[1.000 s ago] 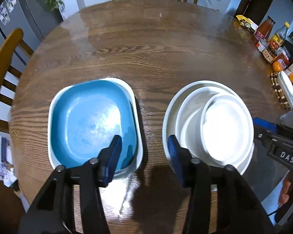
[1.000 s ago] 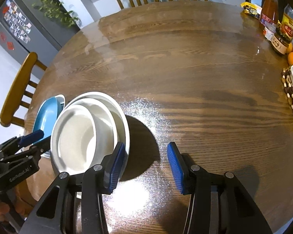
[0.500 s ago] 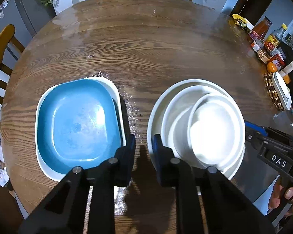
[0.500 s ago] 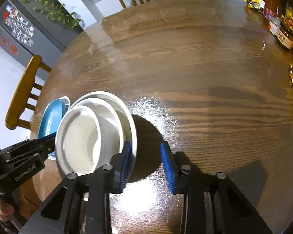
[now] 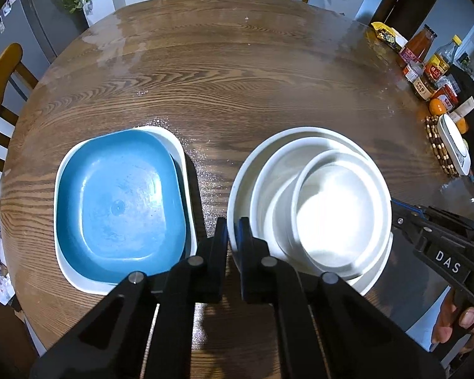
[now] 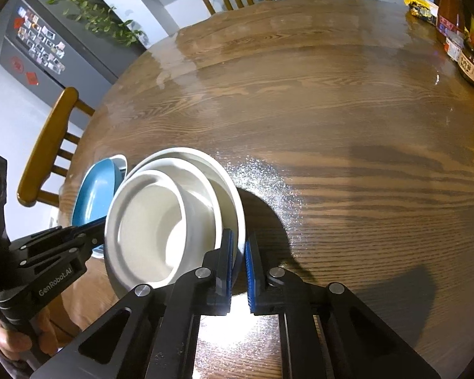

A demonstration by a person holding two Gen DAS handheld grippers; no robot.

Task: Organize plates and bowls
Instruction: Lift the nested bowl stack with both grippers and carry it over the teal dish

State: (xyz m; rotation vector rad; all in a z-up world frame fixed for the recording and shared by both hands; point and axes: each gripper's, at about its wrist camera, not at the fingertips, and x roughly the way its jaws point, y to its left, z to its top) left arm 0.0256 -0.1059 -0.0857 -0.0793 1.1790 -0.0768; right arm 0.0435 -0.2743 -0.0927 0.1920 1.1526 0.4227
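A round white stack stands on the table: a wide dish [image 5: 246, 164] with two nested white bowls [image 5: 335, 214] in it. My left gripper [image 5: 233, 233] is closing, its pads pinching the dish's left rim. To its left a blue square plate [image 5: 120, 199] lies on a white square plate [image 5: 181, 148]. In the right wrist view my right gripper [image 6: 239, 252] is closing on the same dish's [image 6: 227, 183] right rim, which sits between the blue pads. The left gripper [image 6: 94, 224] reaches the stack's far side there, and the right gripper [image 5: 395, 208] touches the stack at the right.
The round wooden table [image 5: 237, 79] stretches away beyond the dishes. Bottles and jars [image 5: 426, 63], an orange and a beaded trivet [image 5: 439, 151] bearing a white dish crowd its right edge. Wooden chairs [image 5: 0, 79] ring the table. A hand [image 5: 452, 322] holds the right gripper.
Both grippers' jaws went from wide open to nearly together. The left one, earlier straddling the gap between the two stacks, now pinches the white dish's left rim; the right one pinches its right rim.
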